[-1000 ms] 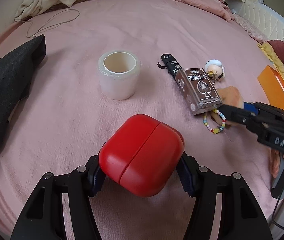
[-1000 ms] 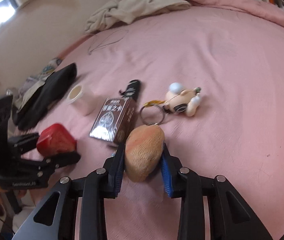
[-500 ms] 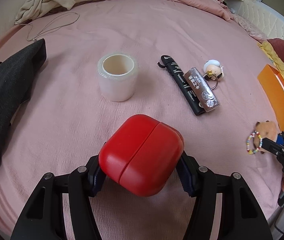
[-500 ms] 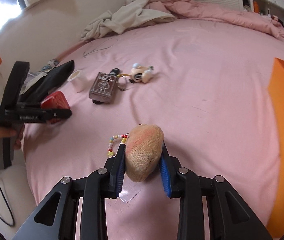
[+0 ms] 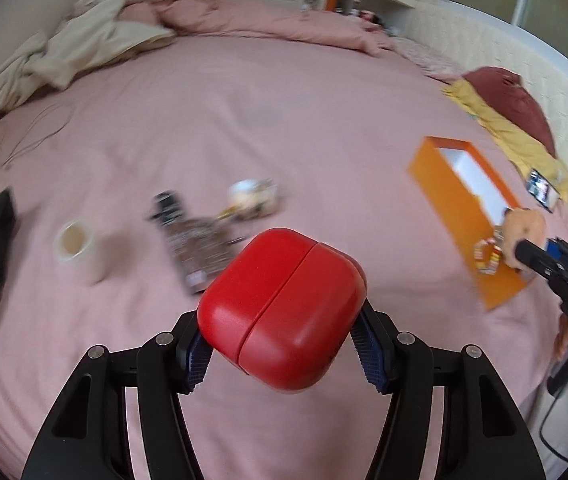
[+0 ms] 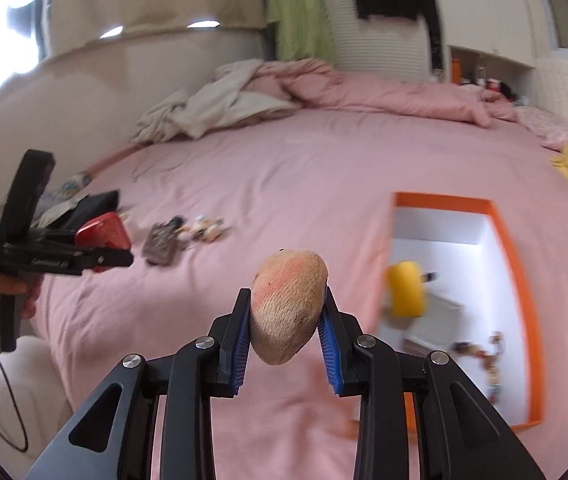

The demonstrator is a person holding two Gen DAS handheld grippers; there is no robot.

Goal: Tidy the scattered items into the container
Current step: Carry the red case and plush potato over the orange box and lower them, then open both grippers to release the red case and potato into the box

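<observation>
On the left, the left gripper (image 5: pixel 282 340) is clamped on a red case (image 5: pixel 282 310), held above the pink bedspread (image 5: pixel 244 112) with its seam running up and away to the right. Farther right, the right gripper (image 6: pixel 286 338) grasps a tan plush toy (image 6: pixel 288 304), its long axis rising from between the pads and leaning right. The orange box (image 6: pixel 518 256) lies open on the bed at the right, long side running away, with wide bare bedspread around it.

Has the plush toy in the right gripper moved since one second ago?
Yes. The plush toy, clamped in the right gripper, has left the card box and now nears the orange box.
</observation>
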